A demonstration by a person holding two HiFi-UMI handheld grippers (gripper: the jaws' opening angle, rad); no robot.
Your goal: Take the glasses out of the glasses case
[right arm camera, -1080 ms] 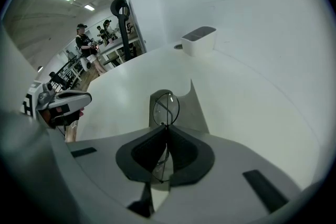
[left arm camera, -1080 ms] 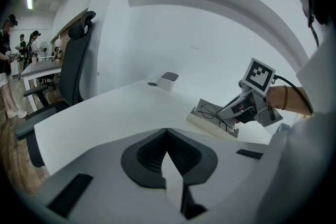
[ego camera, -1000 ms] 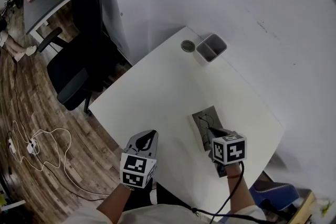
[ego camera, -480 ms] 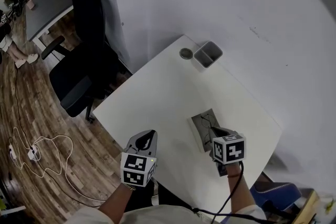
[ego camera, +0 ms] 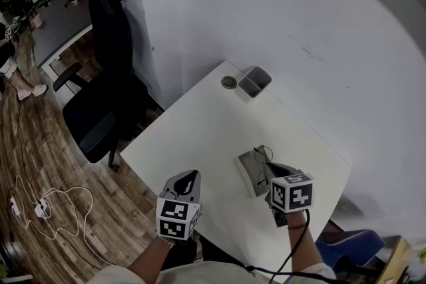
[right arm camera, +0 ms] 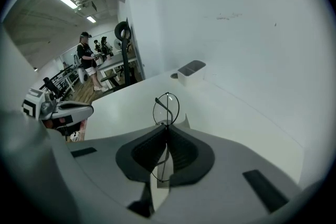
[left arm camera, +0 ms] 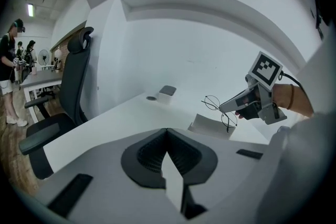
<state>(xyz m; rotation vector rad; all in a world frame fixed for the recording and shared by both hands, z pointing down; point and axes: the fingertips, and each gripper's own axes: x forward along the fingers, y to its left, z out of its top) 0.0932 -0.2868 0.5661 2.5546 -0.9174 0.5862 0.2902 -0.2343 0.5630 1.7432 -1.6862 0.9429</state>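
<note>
1. The right gripper [right arm camera: 167, 132] pinches the glasses [right arm camera: 166, 107], lifted just above the glasses case [ego camera: 247, 171].
2. The left gripper [left arm camera: 167, 134], its jaws pressed together on nothing, hovers well apart.
3. A grey bin [ego camera: 253, 82] and a round disc [ego camera: 229, 82] stand at the far corner of the table [ego camera: 193, 133].

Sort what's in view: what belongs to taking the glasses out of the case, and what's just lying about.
Job: glasses, clamped in the right gripper; glasses case under them on the table; left gripper, shut and empty.
Lying about: white holder and small round disc at the table's far corner; black office chair.
</note>
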